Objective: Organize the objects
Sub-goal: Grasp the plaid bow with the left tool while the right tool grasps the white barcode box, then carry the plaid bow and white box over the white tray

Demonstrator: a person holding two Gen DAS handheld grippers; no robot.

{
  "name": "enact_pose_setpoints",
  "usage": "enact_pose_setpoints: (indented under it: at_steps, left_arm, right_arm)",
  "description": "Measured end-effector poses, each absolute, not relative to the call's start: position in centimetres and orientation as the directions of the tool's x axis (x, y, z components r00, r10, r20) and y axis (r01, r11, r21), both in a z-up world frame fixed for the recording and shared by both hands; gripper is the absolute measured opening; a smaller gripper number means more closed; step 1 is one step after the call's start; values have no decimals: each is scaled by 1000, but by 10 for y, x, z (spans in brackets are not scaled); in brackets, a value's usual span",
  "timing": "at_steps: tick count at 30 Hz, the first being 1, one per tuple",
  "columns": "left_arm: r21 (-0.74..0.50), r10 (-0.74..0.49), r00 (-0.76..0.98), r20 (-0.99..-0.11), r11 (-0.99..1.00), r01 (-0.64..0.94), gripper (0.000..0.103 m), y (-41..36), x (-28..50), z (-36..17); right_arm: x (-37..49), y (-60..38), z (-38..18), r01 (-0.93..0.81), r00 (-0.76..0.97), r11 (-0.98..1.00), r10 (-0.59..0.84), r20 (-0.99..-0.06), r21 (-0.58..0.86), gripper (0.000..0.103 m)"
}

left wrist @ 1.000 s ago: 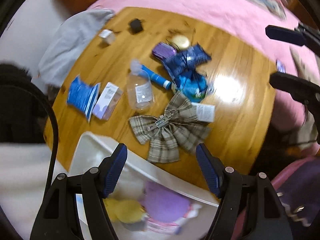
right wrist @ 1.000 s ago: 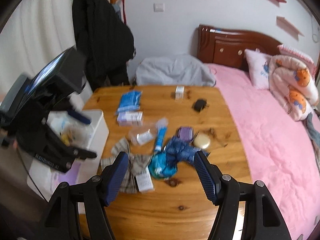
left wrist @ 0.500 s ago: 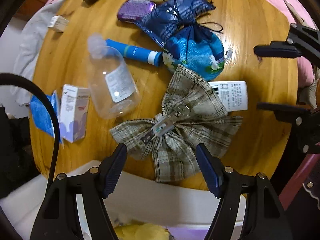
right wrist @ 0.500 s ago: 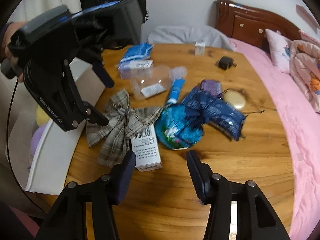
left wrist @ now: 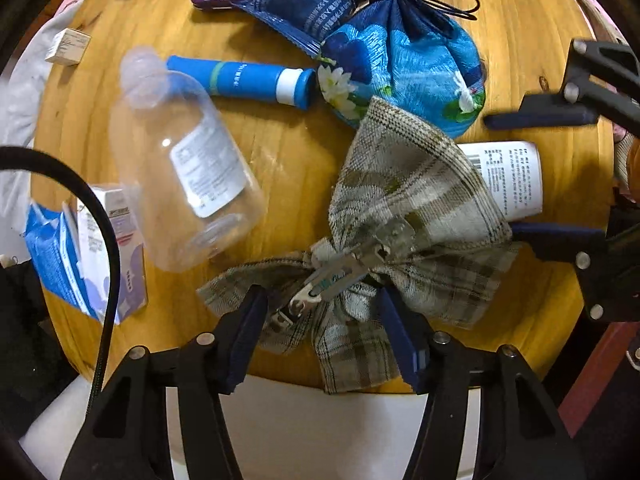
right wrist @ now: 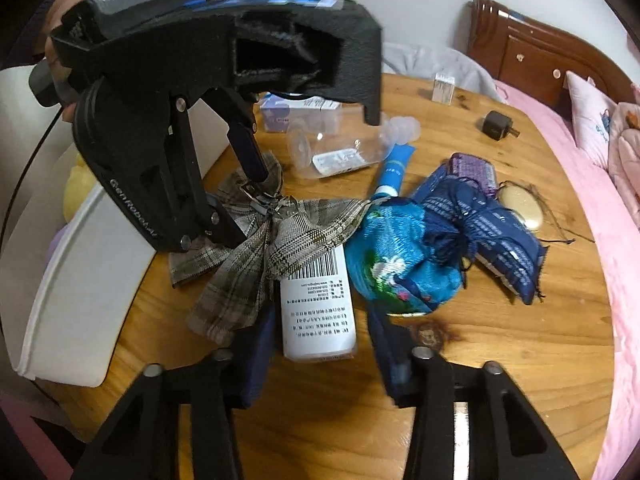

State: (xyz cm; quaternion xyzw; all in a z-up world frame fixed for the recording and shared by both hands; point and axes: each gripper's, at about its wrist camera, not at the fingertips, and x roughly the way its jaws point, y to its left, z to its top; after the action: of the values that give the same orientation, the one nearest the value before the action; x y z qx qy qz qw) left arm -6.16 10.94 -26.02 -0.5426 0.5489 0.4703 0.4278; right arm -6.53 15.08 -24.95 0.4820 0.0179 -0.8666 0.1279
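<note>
Plaid bow (left wrist: 404, 216) flat on wooden bench (left wrist: 288, 152), metal clip (left wrist: 340, 276) at knot. Left gripper (left wrist: 320, 320) wide open, holding nothing; blue fingers (left wrist: 248, 332) straddle knot, clip between tips. White box (right wrist: 318, 312) partly under bow's wing, lying between spread, empty fingers of right gripper (right wrist: 320, 344). Blue drawstring pouch (right wrist: 400, 256) touches bow and box. Clear bottle (left wrist: 188, 168), blue tube (left wrist: 244, 80) beside. White bin (right wrist: 76, 280) at bench edge.
</note>
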Motion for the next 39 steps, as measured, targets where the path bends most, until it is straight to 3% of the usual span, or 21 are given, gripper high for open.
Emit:
enact_pose_setpoints:
  at_steps: [10, 12, 14, 23, 28, 30, 37, 39]
  left_arm:
    - [9, -176, -4, -984, -31, -999, 61, 116, -53, -263]
    - [7, -161, -4, -987, -21, -1000, 53, 116, -49, -261]
    - [0, -152, 3, -988, -19, -1000, 39, 116, -45, -258]
    - [-11, -154, 26, -988, -95, -995, 35, 107, -30, -249]
    - [-11, -99, 30, -995, -184, -983, 33, 92, -23, -216]
    - [-11, -74, 28, -997, -208, -978, 27, 86, -18, -201]
    - [-18, 49, 3, -999, -309, -951, 27, 49, -2, -135]
    - [-19, 77, -7, -997, -336, -942, 27, 56, -33, -115]
  right_arm:
    - [-56, 168, -248, 224, -477, -958, -268, -837, 179, 36]
    - [-52, 172, -248, 218, -472, -957, -273, -838, 189, 36]
    - [-48, 175, -247, 216, -469, -956, -282, -837, 200, 36]
    - [-38, 181, -235, 194, -482, -950, -310, -820, 245, 35]
    - [-35, 189, -213, 187, -517, -948, -318, -795, 257, 35]
    - [-33, 193, -200, 183, -538, -947, -321, -779, 264, 35]
    - [-33, 203, -150, 179, -620, -942, -332, -711, 283, 35]
    - [-32, 203, -132, 186, -644, -942, -333, -689, 281, 35]
